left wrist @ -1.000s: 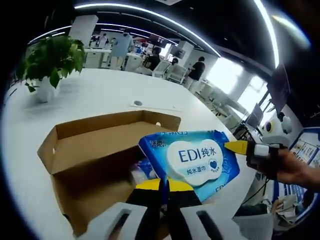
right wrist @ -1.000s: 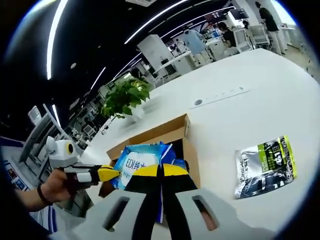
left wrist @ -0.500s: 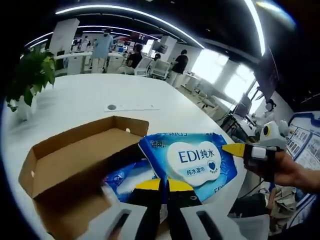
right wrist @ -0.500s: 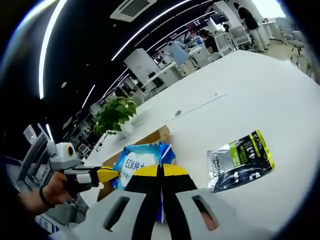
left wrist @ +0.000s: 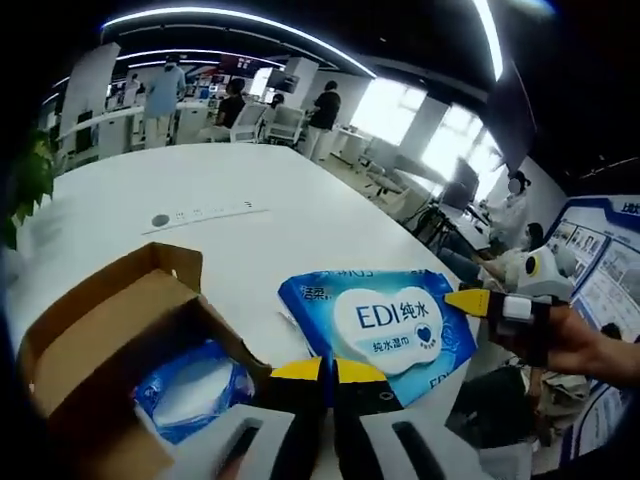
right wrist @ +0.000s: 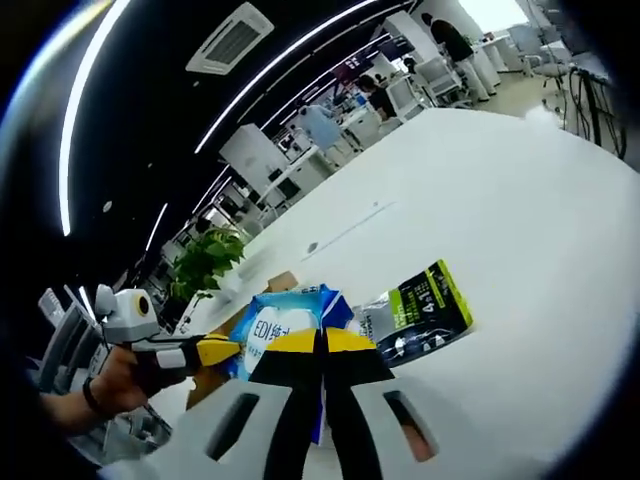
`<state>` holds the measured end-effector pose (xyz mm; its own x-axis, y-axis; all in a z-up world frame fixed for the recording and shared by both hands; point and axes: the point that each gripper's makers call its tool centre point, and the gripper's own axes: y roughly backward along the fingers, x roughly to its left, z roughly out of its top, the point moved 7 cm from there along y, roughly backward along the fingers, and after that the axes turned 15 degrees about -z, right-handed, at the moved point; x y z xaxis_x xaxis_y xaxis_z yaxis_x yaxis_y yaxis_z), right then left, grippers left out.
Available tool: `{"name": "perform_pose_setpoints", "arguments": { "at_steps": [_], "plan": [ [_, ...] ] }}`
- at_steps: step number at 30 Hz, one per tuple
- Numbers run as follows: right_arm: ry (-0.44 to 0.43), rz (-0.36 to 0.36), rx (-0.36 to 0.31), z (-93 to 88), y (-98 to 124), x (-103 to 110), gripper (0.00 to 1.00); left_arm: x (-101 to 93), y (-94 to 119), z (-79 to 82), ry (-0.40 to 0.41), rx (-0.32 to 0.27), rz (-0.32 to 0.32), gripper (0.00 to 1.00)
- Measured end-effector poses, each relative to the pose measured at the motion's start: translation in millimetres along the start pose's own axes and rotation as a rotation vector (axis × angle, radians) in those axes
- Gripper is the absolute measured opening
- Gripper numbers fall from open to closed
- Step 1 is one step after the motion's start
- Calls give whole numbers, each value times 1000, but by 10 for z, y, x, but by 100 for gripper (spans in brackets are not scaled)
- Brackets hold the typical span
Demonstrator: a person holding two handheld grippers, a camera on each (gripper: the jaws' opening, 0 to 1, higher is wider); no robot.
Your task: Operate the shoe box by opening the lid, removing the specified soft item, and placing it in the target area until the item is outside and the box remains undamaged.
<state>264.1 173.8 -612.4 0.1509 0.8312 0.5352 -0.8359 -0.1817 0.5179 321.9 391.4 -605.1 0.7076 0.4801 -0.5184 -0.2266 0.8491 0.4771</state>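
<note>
A silver and green pouch (right wrist: 412,315) lies on the white table (right wrist: 520,220); a potted plant (right wrist: 205,265) stands farther back.

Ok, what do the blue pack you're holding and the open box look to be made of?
The wet-wipes pack looks like glossy soft plastic film: printed, shiny, with a white label flap. The shoe box looks like plain brown cardboard, matte, with raw-edged flaps. Both grippers, left gripper and right gripper, pinch the pack.
</note>
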Motion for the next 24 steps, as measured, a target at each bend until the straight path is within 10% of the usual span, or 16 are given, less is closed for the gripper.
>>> {"name": "perform_pose_setpoints", "arguments": {
  "at_steps": [24],
  "plan": [
    [38, -3, 71, 427, -377, -368, 0, -7, -525, 169, 42, -6, 28, 1]
  ]
}}
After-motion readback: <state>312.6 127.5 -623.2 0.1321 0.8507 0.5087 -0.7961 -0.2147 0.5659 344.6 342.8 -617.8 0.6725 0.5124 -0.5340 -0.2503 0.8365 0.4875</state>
